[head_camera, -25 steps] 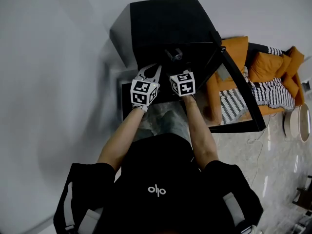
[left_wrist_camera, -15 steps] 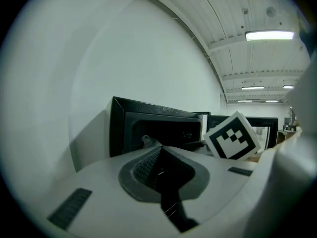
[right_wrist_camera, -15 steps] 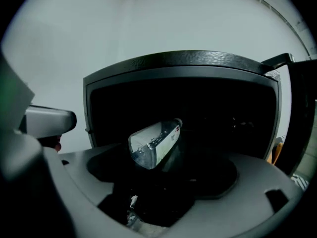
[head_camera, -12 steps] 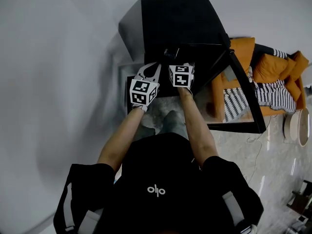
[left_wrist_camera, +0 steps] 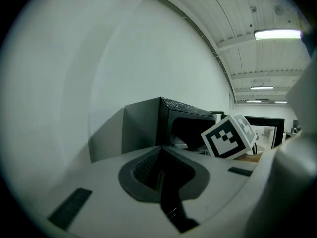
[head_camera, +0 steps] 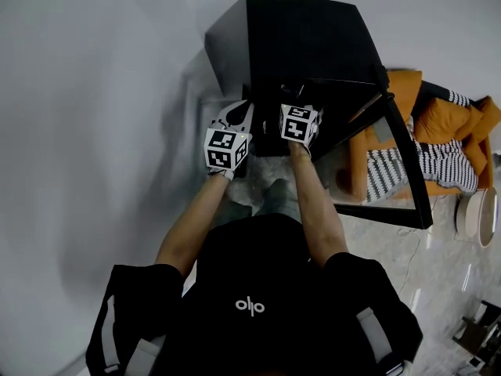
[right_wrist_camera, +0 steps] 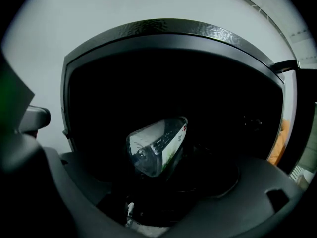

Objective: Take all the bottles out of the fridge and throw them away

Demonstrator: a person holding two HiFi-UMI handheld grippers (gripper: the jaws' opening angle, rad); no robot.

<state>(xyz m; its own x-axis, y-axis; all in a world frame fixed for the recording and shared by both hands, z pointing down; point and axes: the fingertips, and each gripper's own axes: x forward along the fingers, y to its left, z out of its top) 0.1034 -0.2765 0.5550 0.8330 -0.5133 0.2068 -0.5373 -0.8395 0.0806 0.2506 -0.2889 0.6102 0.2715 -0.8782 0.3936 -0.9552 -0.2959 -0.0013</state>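
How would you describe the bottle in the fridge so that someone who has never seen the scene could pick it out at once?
Find the black fridge standing open against the white wall. In its dark inside a clear plastic bottle lies tilted, round base facing outwards. Its see-through body and white label, marked green and red, stand out from the black around it.

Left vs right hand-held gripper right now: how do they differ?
Jaws: the left hand-held gripper is shut and empty. The right hand-held gripper is wide open, having just opened.
Aim: the right faces into the fridge at a lying bottle, not gripped. The left points at the fridge's outer corner.
Both carry marker cubes.
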